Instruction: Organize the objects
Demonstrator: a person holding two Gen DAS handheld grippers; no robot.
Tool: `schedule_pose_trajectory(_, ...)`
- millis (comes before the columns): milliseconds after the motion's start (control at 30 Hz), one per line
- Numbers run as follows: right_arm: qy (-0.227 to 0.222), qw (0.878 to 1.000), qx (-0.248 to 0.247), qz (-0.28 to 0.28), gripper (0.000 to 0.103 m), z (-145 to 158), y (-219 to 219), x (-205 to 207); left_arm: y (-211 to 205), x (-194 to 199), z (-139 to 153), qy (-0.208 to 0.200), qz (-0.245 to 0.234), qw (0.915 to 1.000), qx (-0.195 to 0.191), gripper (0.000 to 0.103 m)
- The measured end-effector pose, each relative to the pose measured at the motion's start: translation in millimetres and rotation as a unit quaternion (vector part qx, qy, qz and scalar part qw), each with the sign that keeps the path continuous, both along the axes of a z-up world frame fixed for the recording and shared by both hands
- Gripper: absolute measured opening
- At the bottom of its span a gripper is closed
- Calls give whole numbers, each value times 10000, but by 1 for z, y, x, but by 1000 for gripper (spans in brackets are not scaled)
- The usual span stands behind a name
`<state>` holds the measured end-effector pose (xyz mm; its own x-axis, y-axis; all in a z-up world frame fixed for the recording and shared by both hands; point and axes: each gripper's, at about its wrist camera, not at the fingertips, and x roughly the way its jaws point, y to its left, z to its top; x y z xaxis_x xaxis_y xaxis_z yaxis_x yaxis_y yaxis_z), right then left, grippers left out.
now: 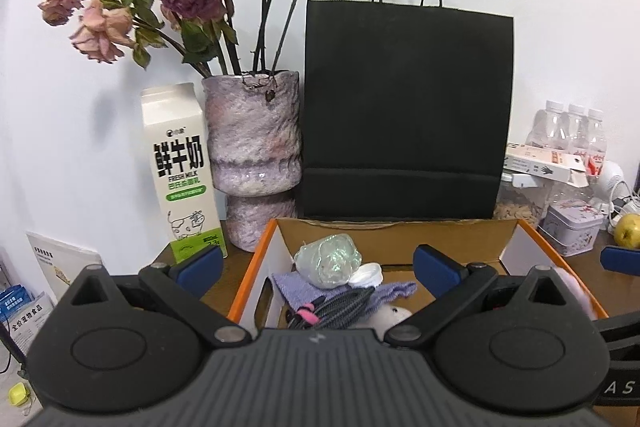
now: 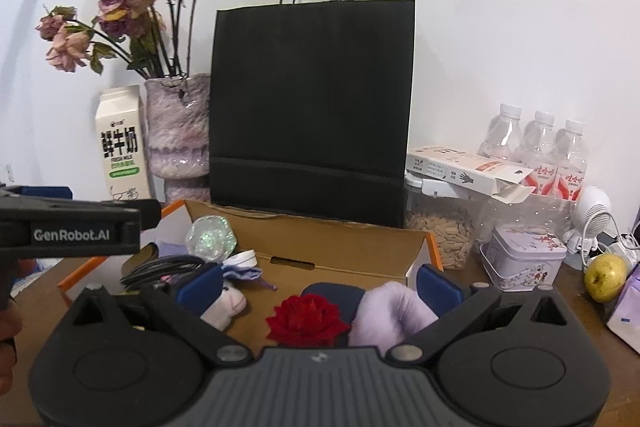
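An open cardboard box with orange edges (image 1: 400,235) (image 2: 344,247) sits on the brown table. It holds an iridescent ball (image 1: 328,261) (image 2: 210,239), a white cap (image 1: 366,275), a lilac cloth (image 1: 304,289), coiled black cables (image 1: 336,307) (image 2: 160,269), a small plush animal (image 2: 226,303), a red fabric rose (image 2: 306,321) and a lilac plush piece (image 2: 390,317). My left gripper (image 1: 318,267) is open and empty over the box's near left end. My right gripper (image 2: 318,287) is open over the box, with the rose and the lilac plush piece between its fingers.
A black paper bag (image 1: 404,115) stands behind the box. A milk carton (image 1: 180,171) and a vase of dried roses (image 1: 252,155) stand to the left. Water bottles (image 2: 536,151), a seed jar (image 2: 444,227), a tin (image 2: 524,255) and a green apple (image 2: 604,277) are to the right.
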<state>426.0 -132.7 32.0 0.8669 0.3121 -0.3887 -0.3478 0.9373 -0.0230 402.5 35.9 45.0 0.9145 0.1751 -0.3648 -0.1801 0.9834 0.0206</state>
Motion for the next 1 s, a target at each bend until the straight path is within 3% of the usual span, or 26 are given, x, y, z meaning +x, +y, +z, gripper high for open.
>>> schedule_pose_trajectory(567,-6,9998,195,57,103,14,-21,-107,1,-115,10,133,-89,9998,-139,103)
schedule_pose_trajectory(800,28,9991,427,57,103,17,-43,-186,1,-190,2,254,-123,9993,-243,103)
schedule_pose_trajectory(1000,42,9993,313,195,103,10,-54,-255,-3,-257,-15,476,-135,9987,-112,103)
